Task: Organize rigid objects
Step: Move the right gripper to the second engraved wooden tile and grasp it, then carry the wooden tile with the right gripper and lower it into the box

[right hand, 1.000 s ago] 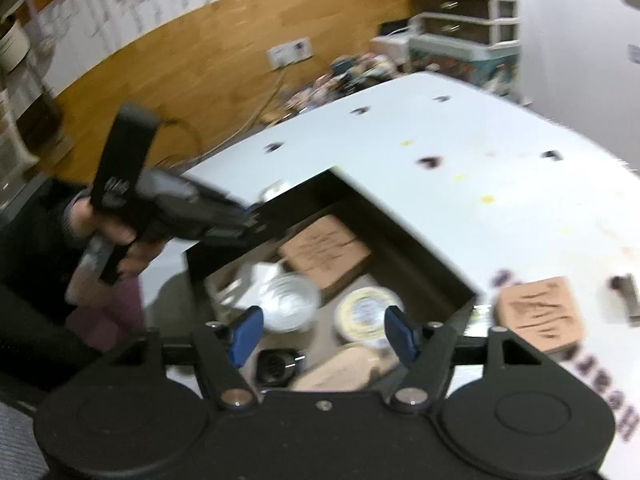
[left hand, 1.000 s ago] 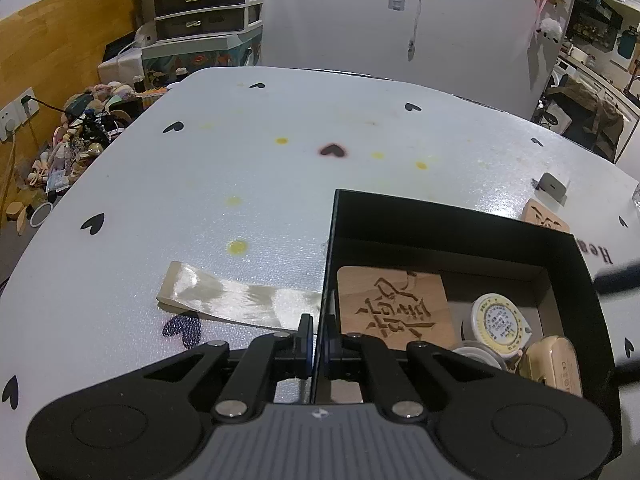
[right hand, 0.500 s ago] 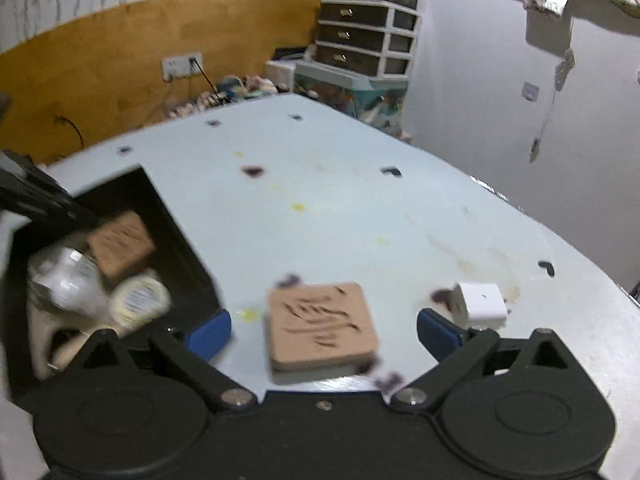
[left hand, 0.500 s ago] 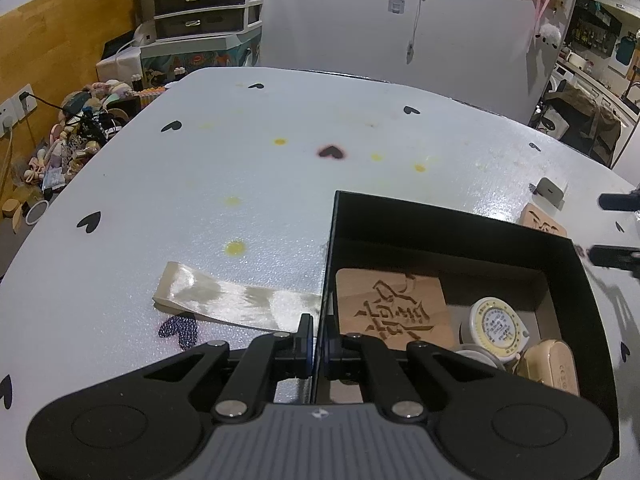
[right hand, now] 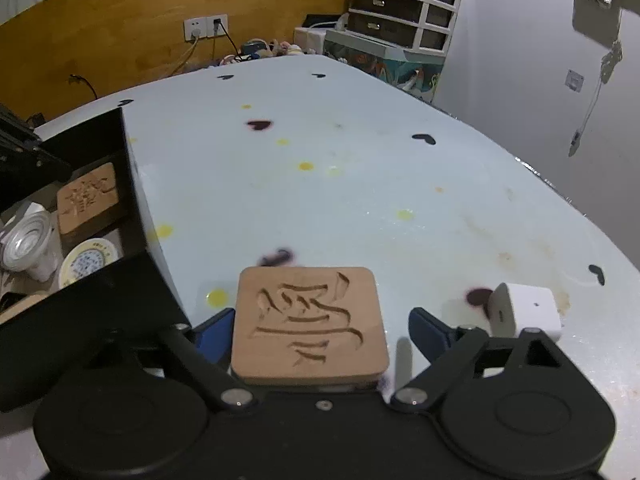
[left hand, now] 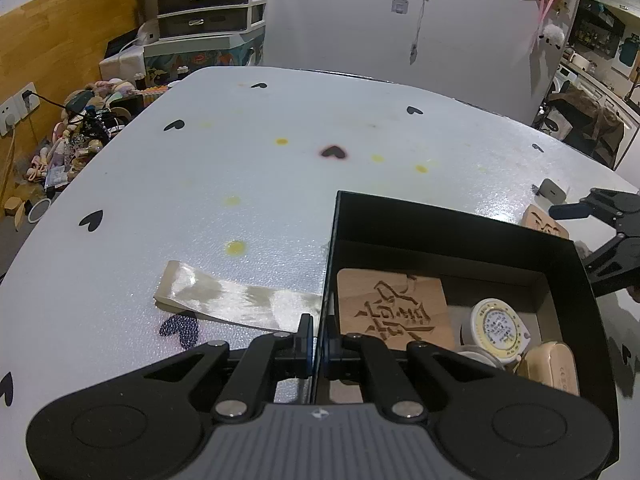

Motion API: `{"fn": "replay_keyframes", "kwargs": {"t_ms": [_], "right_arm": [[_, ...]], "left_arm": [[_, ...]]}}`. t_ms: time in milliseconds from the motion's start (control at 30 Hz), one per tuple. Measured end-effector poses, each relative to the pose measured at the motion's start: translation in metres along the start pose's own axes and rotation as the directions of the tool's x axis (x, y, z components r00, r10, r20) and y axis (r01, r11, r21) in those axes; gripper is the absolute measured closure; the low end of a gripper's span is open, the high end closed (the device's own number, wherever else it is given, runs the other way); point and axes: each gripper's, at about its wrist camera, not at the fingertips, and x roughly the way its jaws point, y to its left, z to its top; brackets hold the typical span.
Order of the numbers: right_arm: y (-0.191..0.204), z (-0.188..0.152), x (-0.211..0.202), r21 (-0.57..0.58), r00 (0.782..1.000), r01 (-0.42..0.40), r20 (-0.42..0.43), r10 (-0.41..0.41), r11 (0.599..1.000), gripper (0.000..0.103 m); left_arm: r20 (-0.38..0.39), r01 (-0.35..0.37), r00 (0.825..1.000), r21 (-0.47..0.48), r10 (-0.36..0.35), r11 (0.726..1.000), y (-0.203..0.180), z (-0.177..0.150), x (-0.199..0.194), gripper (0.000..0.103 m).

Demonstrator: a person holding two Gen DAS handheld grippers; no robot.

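Observation:
A black box (left hand: 460, 224) lies on the white table and holds a carved wooden tile (left hand: 394, 308), a round yellow-white tin (left hand: 496, 326) and a tan case (left hand: 554, 368). My left gripper (left hand: 316, 336) is shut on the box's left wall. My right gripper (right hand: 316, 330) is open, its blue fingers on either side of a second carved wooden tile (right hand: 310, 322) lying on the table beside the box (right hand: 132, 280). That tile (left hand: 544, 222) and the right gripper (left hand: 592, 216) also show in the left wrist view.
A white charger block (right hand: 524, 312) lies right of the tile, close to my right finger. A strip of clear tape (left hand: 236, 300) lies left of the box. The table (left hand: 240, 160) bears heart marks and yellow spots. Clutter and drawers (left hand: 208, 0) stand beyond the far edge.
My right gripper swung away from over the box to the loose wooden tile and closed in, so the tile now lies between its open fingers. The left gripper stayed clamped on the box wall.

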Motion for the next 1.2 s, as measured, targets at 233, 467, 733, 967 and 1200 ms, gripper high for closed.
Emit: {"fn": "replay_keyframes", "kwargs": {"t_ms": [233, 467, 733, 967, 1200], "right_arm": [[-0.003, 0.002, 0.001, 0.053, 0.999, -0.043, 0.002, 0.043, 0.998, 0.026], [-0.005, 0.018, -0.032, 0.085, 0.996, -0.017, 0.084, 0.01, 0.996, 0.026], [0.032, 0.053, -0.084, -0.021, 0.969, -0.127, 0.213, 0.129, 0.992, 0.026], [0.081, 0.06, -0.079, -0.138, 0.946, -0.29, 0.111, 0.305, 0.947, 0.026], [0.108, 0.054, -0.057, -0.228, 0.982, -0.182, 0.015, 0.191, 0.956, 0.026]], "left_arm": [[0.001, 0.001, 1.0, 0.0, -0.001, 1.0, 0.0, 0.0, 0.0, 0.099], [0.001, 0.003, 1.0, 0.002, -0.003, 1.0, 0.0, 0.001, -0.001, 0.099], [0.004, 0.009, 1.0, 0.0, -0.009, 1.0, 0.0, 0.001, -0.001, 0.099], [0.009, 0.018, 1.0, 0.0, -0.018, 1.0, 0.001, 0.0, -0.001, 0.099], [0.015, 0.025, 1.0, -0.003, -0.025, 1.0, 0.003, -0.002, -0.001, 0.099]]}}
